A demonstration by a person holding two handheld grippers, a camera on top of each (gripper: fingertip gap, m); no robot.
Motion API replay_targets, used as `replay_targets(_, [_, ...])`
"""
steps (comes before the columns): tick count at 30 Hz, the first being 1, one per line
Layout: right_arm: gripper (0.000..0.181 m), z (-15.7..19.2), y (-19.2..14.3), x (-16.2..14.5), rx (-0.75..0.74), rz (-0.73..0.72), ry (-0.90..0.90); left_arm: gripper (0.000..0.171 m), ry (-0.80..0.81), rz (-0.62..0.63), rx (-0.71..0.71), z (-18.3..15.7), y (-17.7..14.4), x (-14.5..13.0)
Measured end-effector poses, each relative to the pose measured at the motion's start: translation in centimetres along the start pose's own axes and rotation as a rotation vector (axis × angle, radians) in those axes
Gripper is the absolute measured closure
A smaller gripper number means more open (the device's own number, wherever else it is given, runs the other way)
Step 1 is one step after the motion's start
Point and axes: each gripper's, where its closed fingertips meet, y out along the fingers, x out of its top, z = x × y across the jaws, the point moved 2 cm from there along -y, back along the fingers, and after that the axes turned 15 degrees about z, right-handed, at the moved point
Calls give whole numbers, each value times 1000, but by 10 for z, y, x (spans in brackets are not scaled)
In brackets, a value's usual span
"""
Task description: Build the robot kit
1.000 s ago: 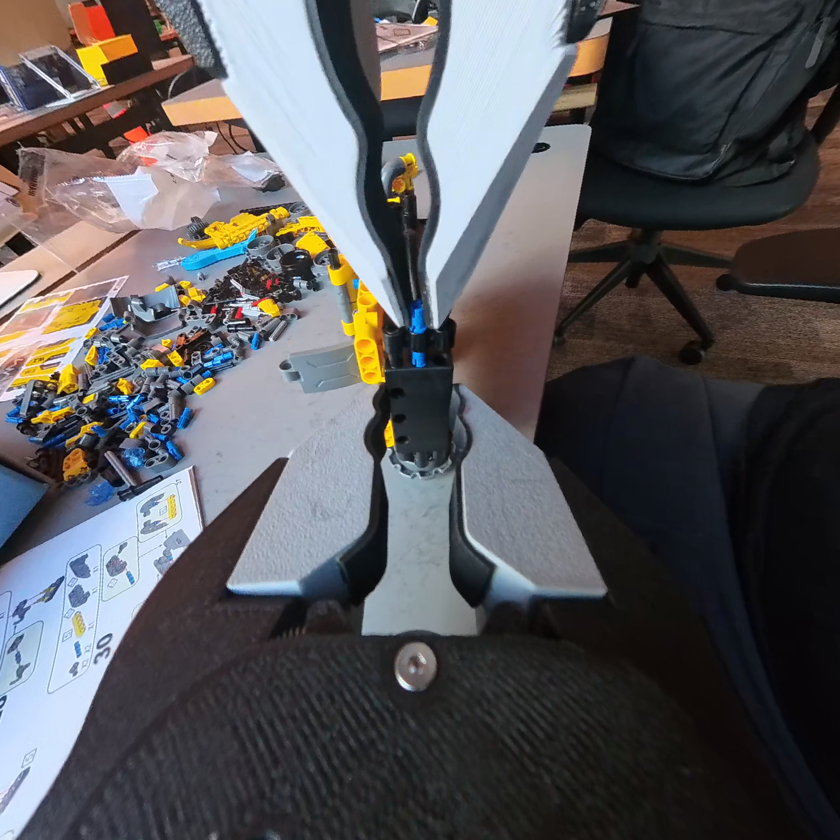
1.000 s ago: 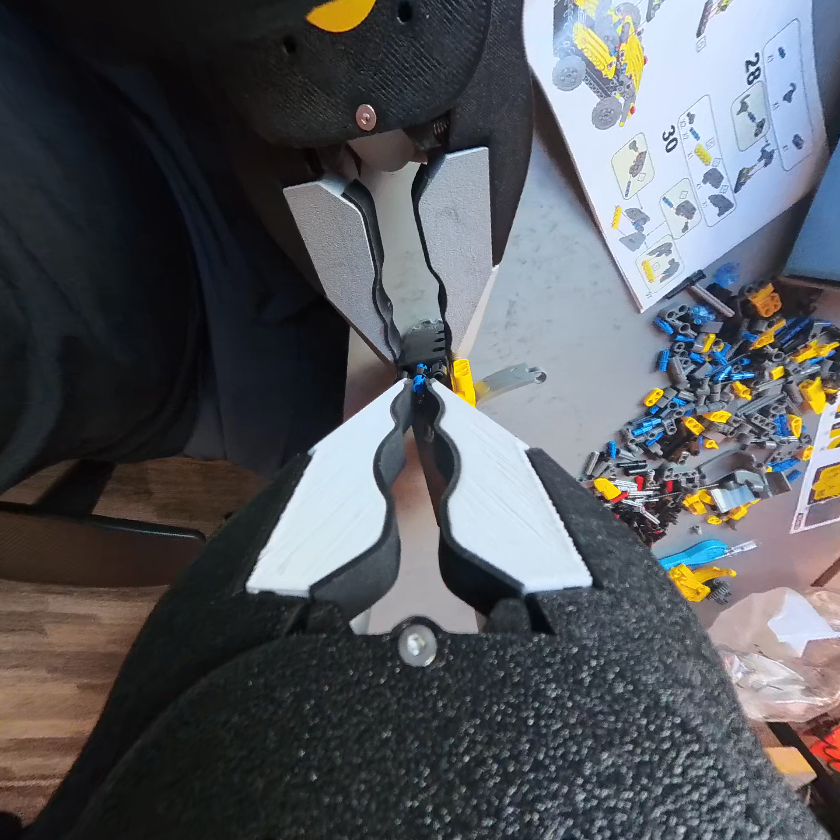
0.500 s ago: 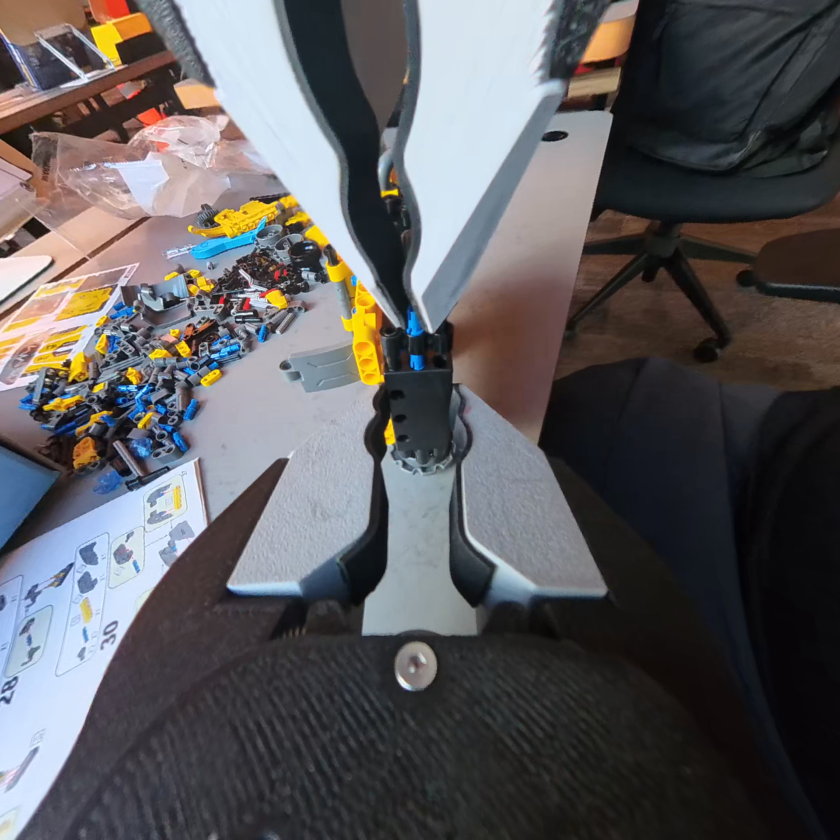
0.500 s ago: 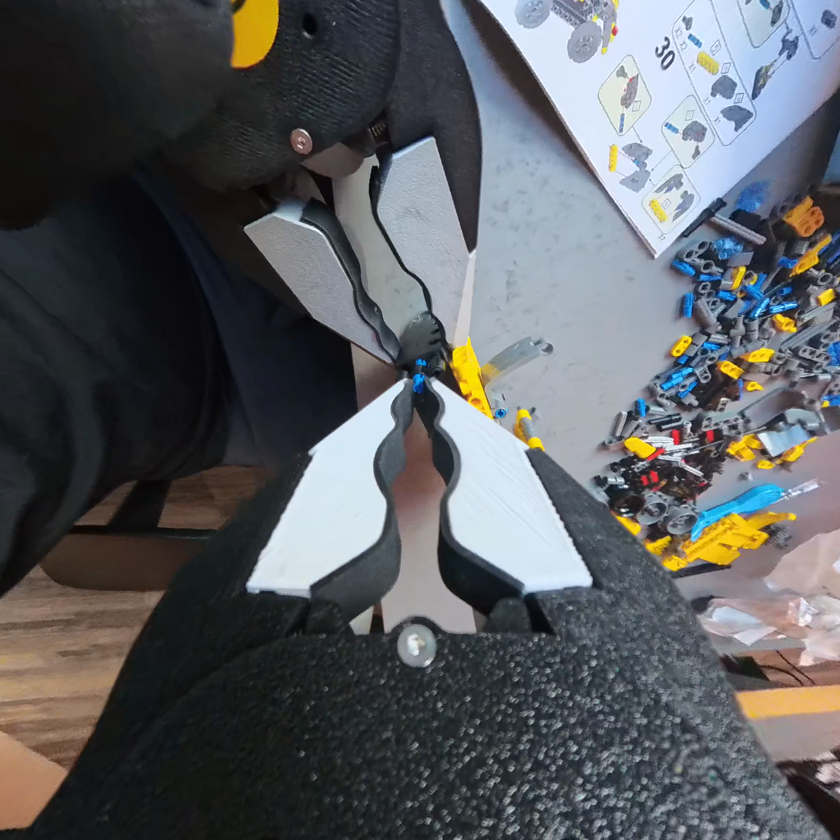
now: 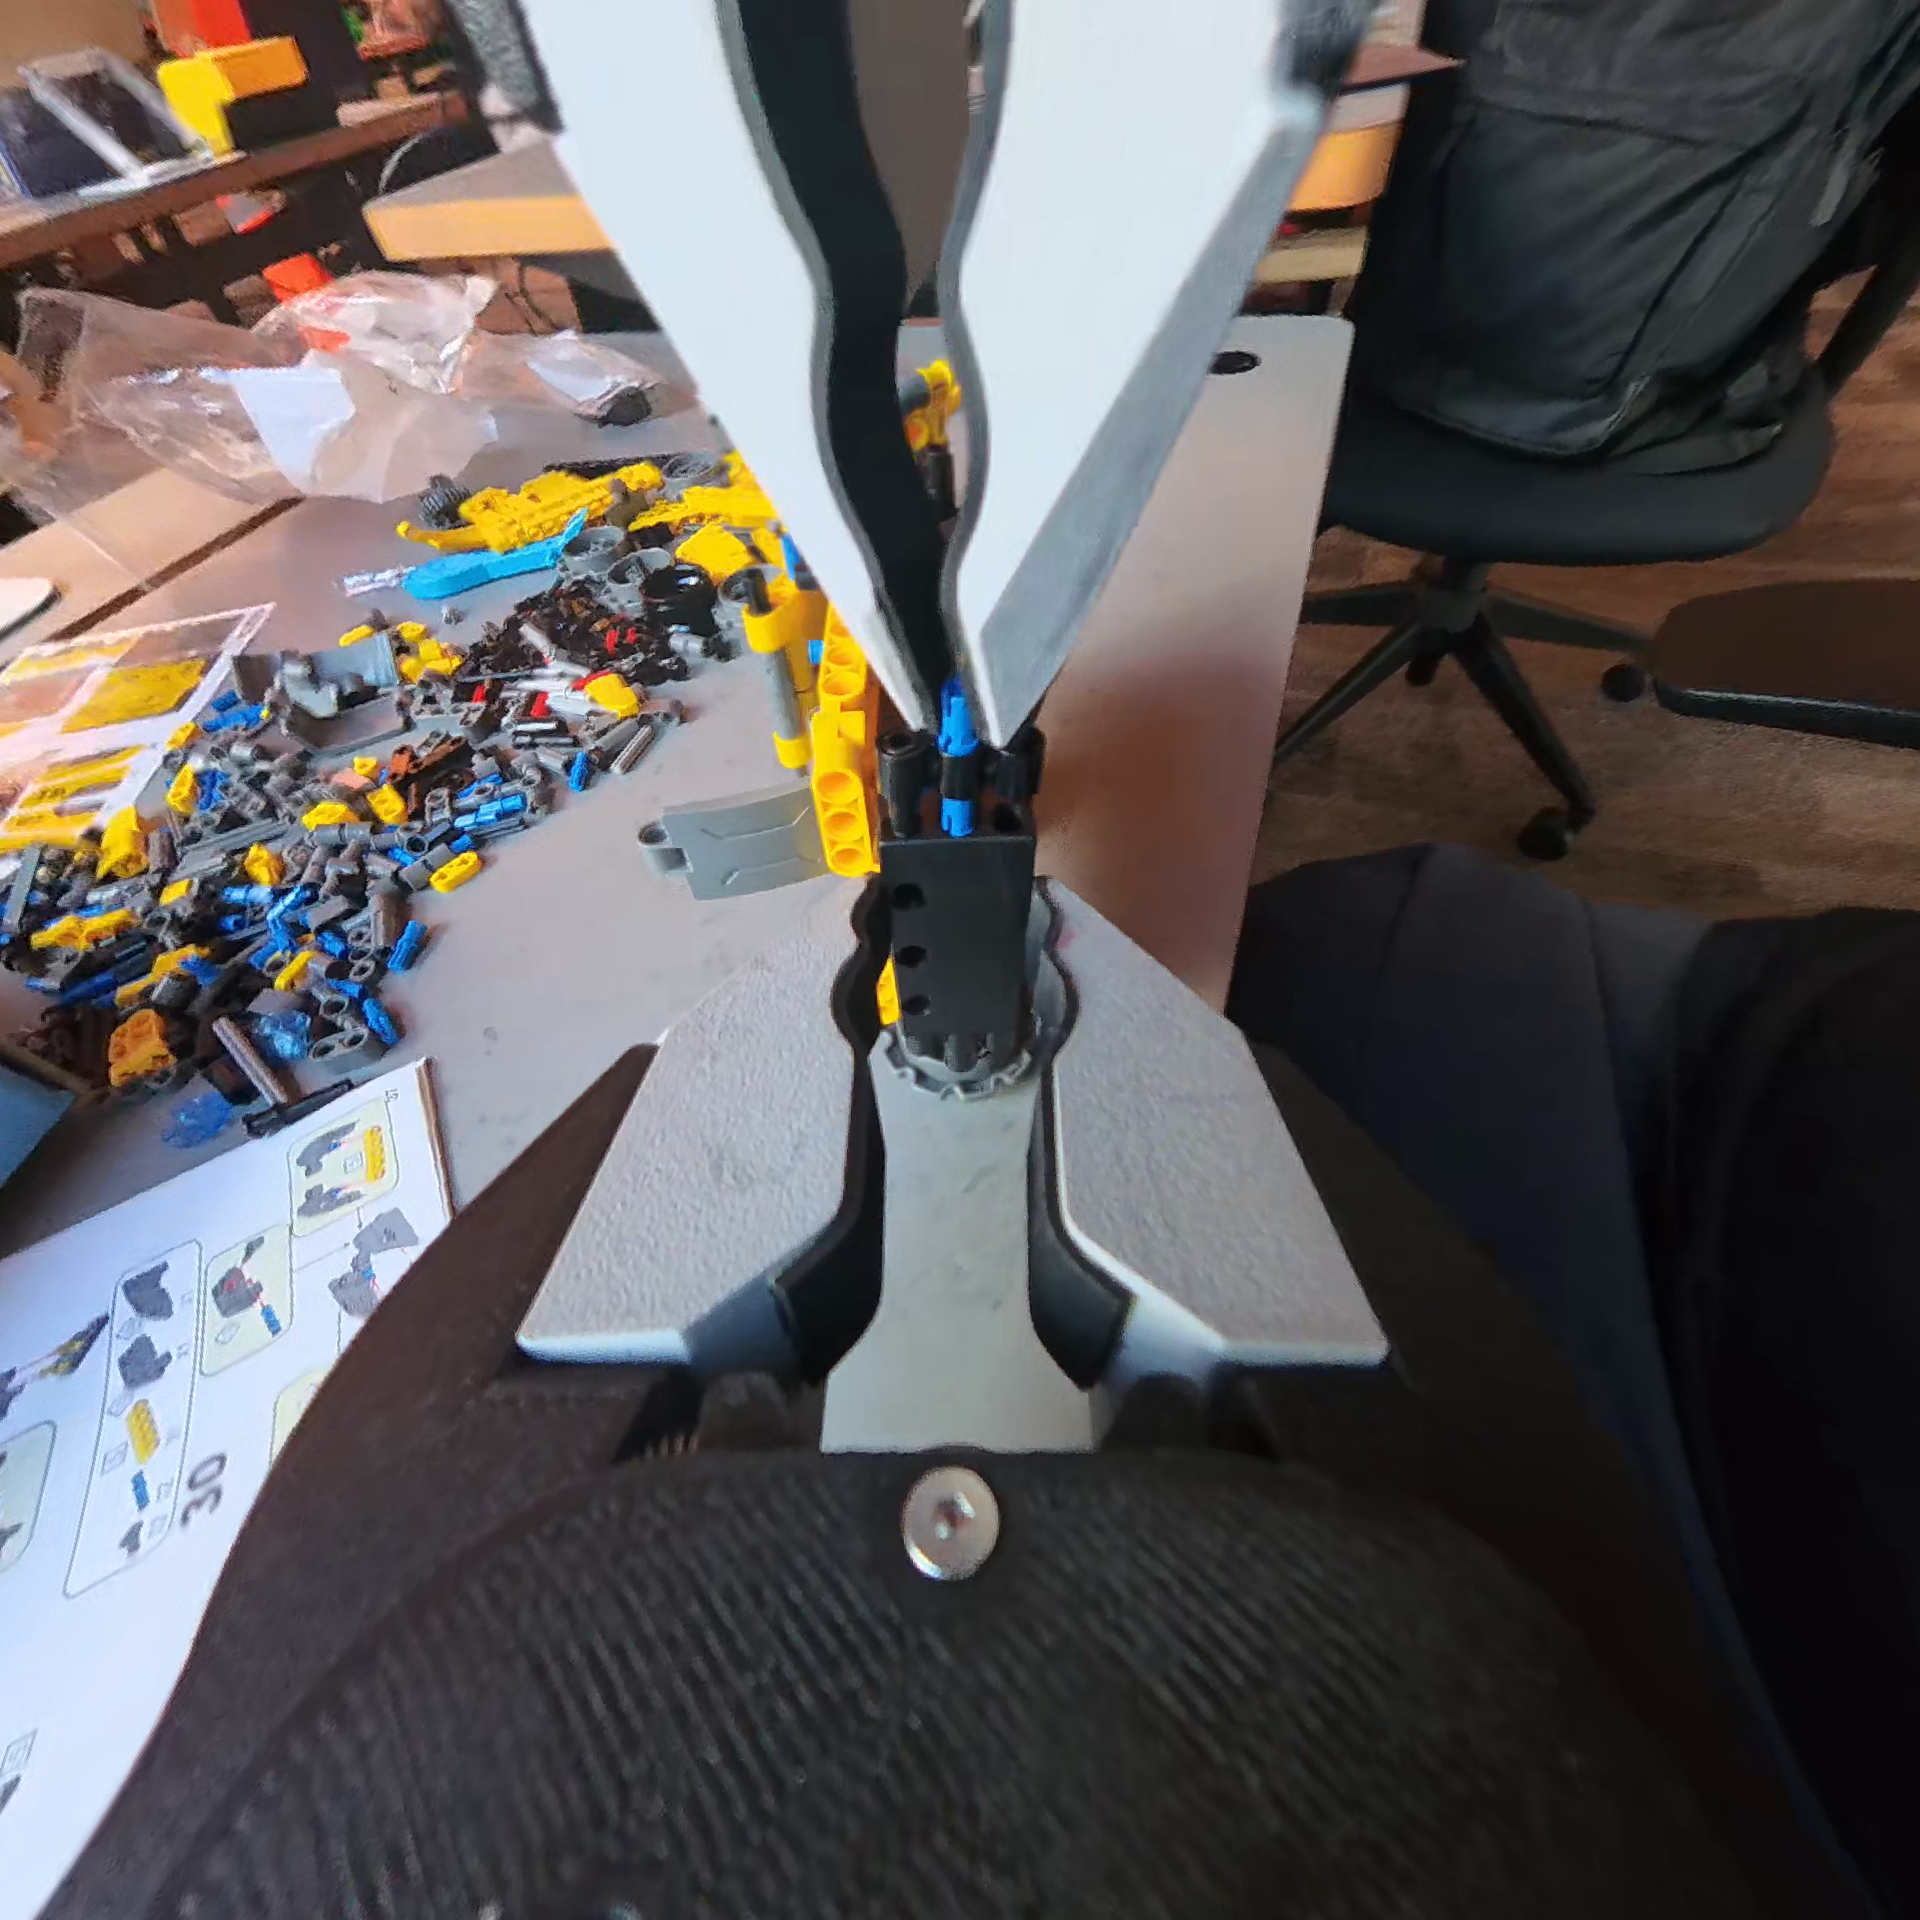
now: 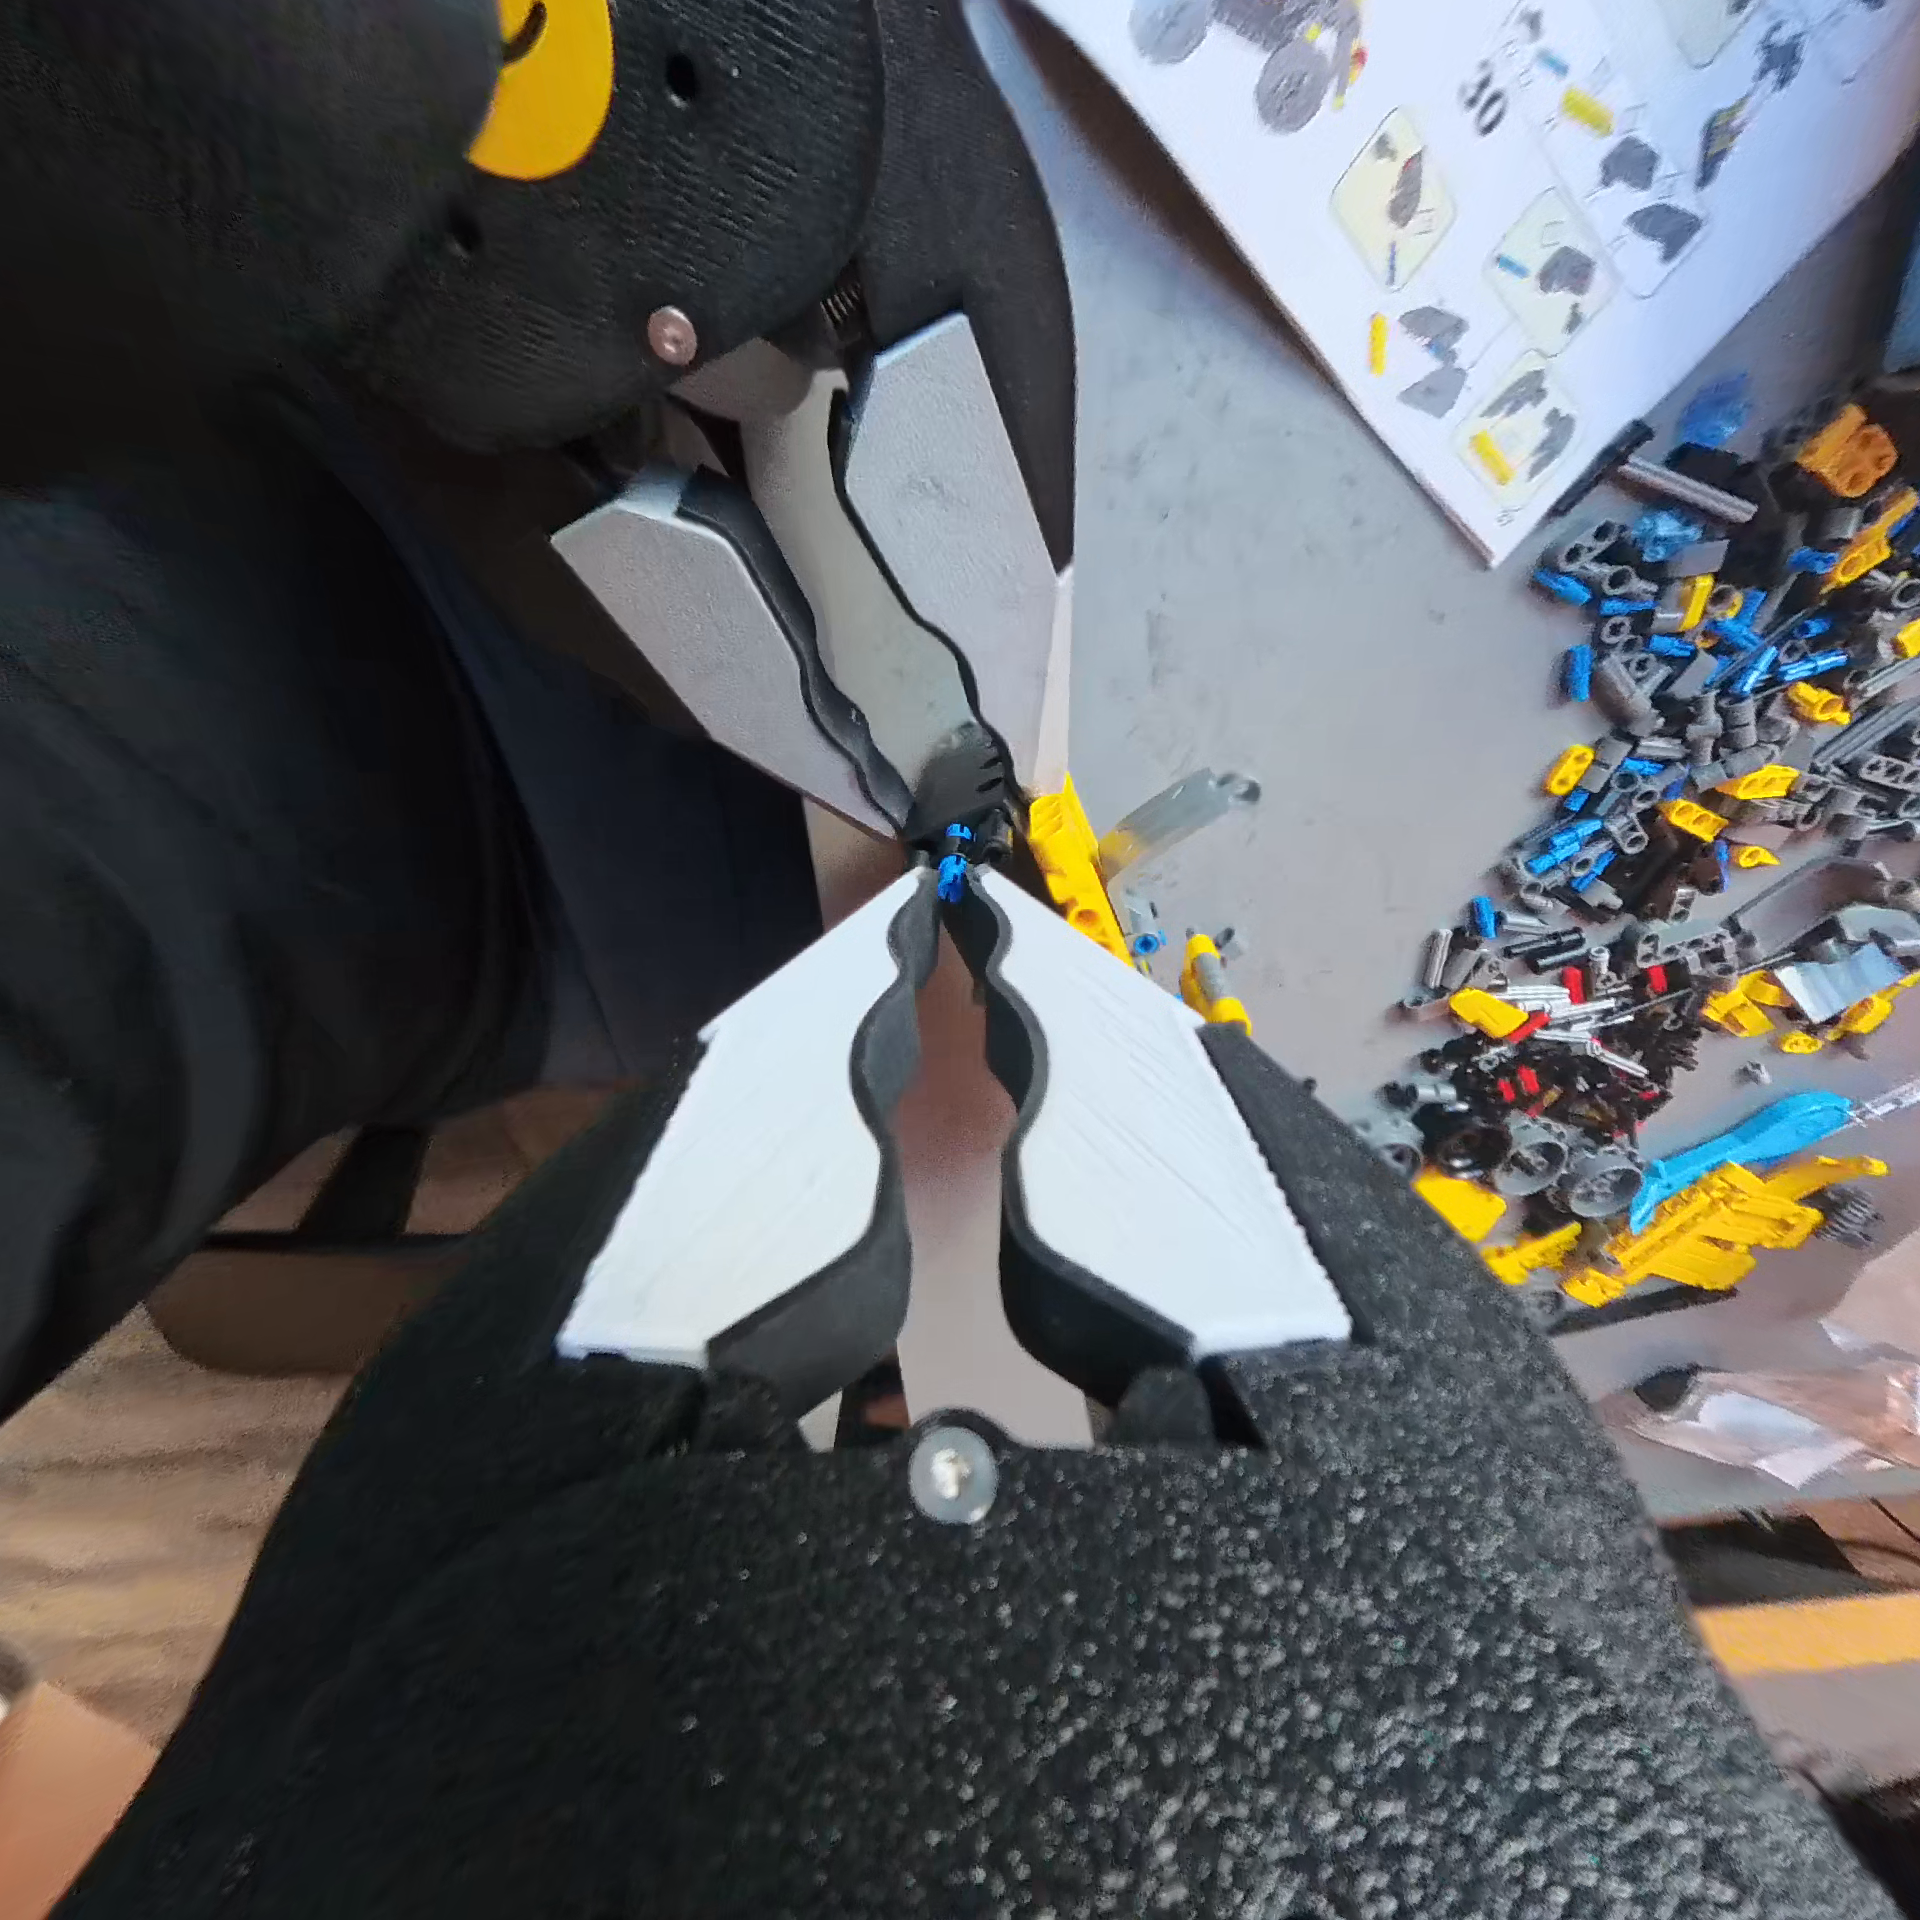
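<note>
Beyond table [image 5: 582, 966], office chair [image 5: 1558, 488] shows only leftward; both grippers pinch black block [image 5: 956, 935].

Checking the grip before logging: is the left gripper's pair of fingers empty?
No: the left gripper has its fingers shut on a black beam assembly with a grey gear at its base.

Right gripper [image 6: 951, 894] tilted; table view shifted

**Left wrist: grip status**

My left gripper [image 5: 956, 935] clamps a black perforated plastic block [image 5: 954, 935]. The white-fingered right gripper [image 5: 951, 717] pinches a blue plastic pin [image 5: 954, 722] at the block's top, above the grey table [image 5: 582, 966].
</note>
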Motion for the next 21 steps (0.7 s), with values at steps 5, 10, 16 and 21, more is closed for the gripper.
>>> replay_targets(5, [167,2,-16,1,-5,-193,-31,149,30,-3,-25,-1,0,-1])
replay_targets(10, [144,-3,-25,-21,-105,-465,-41,149,41,-6,-53,4,-4,-4])
replay_targets(16, [126,-20,15,-53,-130,-548,82,149,50,-13,-120,7,-8,-7])
replay_targets(21, [112,-17,19,-39,-198,-527,-49,149,101,-18,-118,4,-8,-7])
